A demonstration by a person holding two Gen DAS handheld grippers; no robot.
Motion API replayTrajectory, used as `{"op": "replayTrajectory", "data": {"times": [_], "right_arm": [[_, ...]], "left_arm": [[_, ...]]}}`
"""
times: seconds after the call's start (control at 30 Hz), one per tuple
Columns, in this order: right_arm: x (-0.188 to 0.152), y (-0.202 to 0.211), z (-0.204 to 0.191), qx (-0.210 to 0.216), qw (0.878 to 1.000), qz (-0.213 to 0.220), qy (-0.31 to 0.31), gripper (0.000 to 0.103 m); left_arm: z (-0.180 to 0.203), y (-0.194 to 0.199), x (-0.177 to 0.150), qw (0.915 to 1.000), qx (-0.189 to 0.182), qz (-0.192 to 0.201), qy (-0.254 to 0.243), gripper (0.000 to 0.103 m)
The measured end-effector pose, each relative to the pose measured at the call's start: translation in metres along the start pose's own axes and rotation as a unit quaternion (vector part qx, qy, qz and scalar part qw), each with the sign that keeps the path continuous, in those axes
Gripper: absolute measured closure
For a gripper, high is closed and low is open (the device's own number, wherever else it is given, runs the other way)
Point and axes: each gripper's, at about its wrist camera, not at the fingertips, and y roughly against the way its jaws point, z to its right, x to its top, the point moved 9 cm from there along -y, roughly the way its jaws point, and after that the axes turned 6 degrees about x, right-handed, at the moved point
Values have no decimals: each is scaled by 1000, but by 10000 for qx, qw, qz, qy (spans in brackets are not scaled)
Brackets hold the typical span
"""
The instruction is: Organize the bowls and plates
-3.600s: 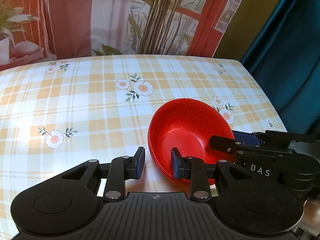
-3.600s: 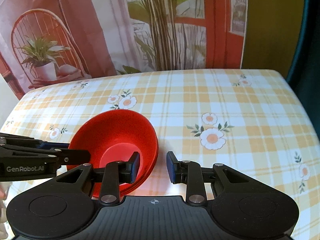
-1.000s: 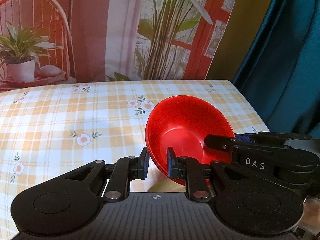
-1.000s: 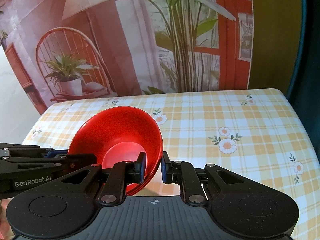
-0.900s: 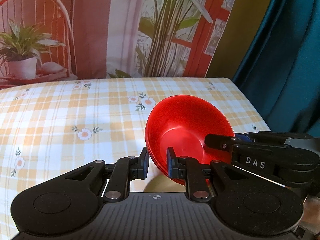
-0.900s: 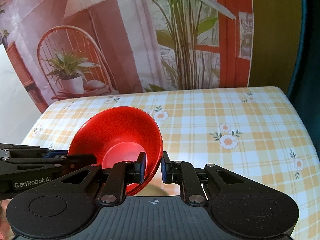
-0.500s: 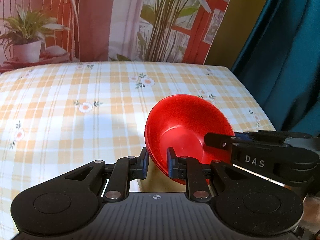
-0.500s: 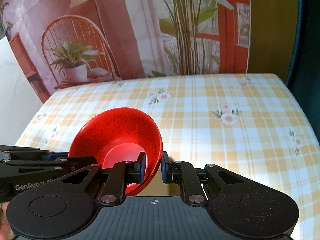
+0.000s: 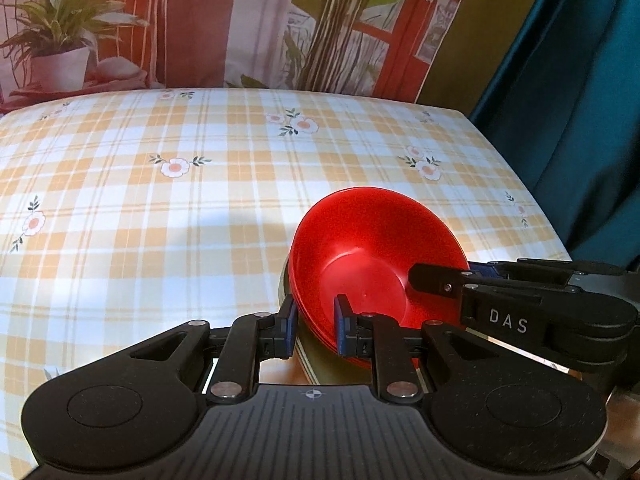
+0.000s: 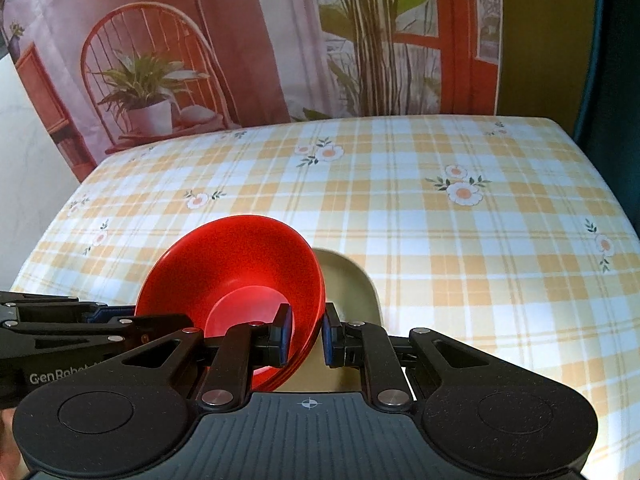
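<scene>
Desk (image 10: 460,240), covered with a yellow checked cloth printed with daisies, seen from both wrist views; a painted backdrop with chair and plants stands behind it. Cream plate (image 10: 352,284) lies on the cloth near the front edge, its rim showing just beyond and under the bowl. Red bowl (image 9: 372,256), tilted toward the cameras, is carried between the two grippers above that plate; ridges along its outer wall suggest more than one nested bowl, though the count cannot be told. Left gripper (image 9: 314,326) is clamped on the bowl's near-left rim, one pad inside and one outside. Right gripper (image 10: 304,336) is clamped likewise on the opposite rim.

The step in hand appears to be setting the bowl down onto the plate. Done well, both grippers would descend together, level out the tilt, centre the bowl's base within the plate's rim, and release only once it is seated.
</scene>
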Motion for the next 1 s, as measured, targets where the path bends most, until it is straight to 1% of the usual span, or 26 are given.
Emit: {"op": "replayTrajectory", "data": {"times": [0.27, 1.0], "right_arm": [[-8, -1, 2, -53, 10000, -54, 20, 89], [-9, 3, 1, -73, 9999, -50, 80, 88]], "left_arm": [[3, 0, -1, 10000, -19, 12, -26, 83], [3, 1, -3, 10000, -27, 2, -66, 83]]}}
